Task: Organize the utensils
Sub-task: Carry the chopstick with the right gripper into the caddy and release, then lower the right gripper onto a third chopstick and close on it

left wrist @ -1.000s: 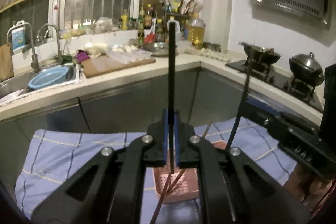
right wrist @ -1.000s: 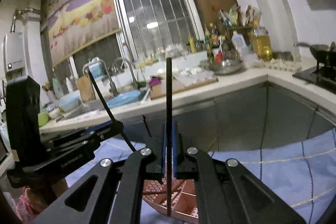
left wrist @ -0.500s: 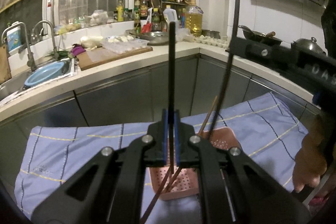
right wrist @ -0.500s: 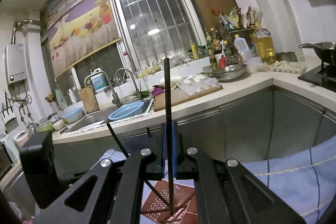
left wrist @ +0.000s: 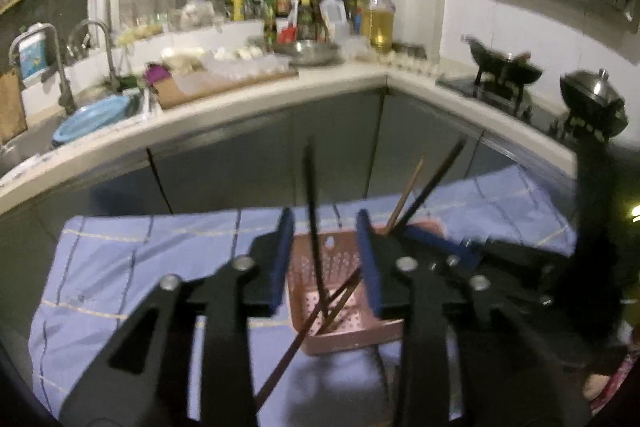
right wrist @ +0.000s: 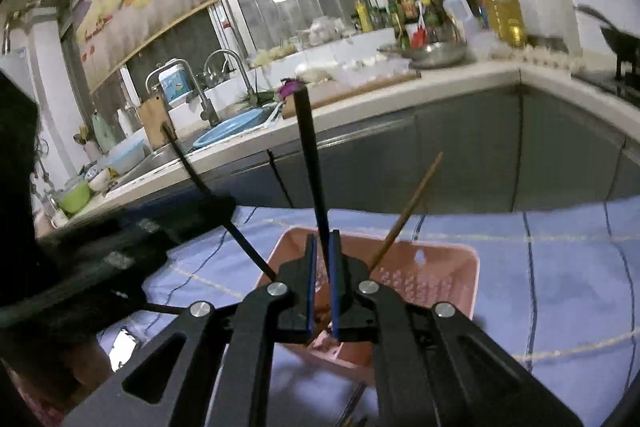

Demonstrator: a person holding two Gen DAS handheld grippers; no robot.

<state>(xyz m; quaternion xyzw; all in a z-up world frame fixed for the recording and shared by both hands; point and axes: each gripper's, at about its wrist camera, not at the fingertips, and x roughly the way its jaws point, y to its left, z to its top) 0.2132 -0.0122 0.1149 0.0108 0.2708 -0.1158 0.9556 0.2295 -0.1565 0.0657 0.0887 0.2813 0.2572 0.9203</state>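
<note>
A pink perforated basket [left wrist: 336, 267] [right wrist: 440, 271] stands on a blue checked cloth [left wrist: 120, 267]. My left gripper [left wrist: 324, 259] is open above it. A black chopstick [left wrist: 314, 227] stands loose between its fingers, its tip in the basket. Brown chopsticks [left wrist: 404, 195] lean in the basket too. My right gripper [right wrist: 323, 283] has its jaws slightly parted around another black chopstick [right wrist: 312, 167] that points upward over the basket. A brown chopstick [right wrist: 408, 211] leans beside it. The left gripper's body [right wrist: 100, 259] shows at the left in the right wrist view.
A kitchen counter [left wrist: 240, 99] runs behind the cloth, with a sink and blue basin [left wrist: 92, 115], a cutting board [left wrist: 224, 83], bottles [left wrist: 376, 23] and a stove with pots [left wrist: 592, 103]. Grey cabinet doors [right wrist: 460, 155] stand below the counter.
My left gripper has opened and let go of its black chopstick, which now stands loose in the basket. My right gripper has lowered toward the basket and its jaws have parted a little.
</note>
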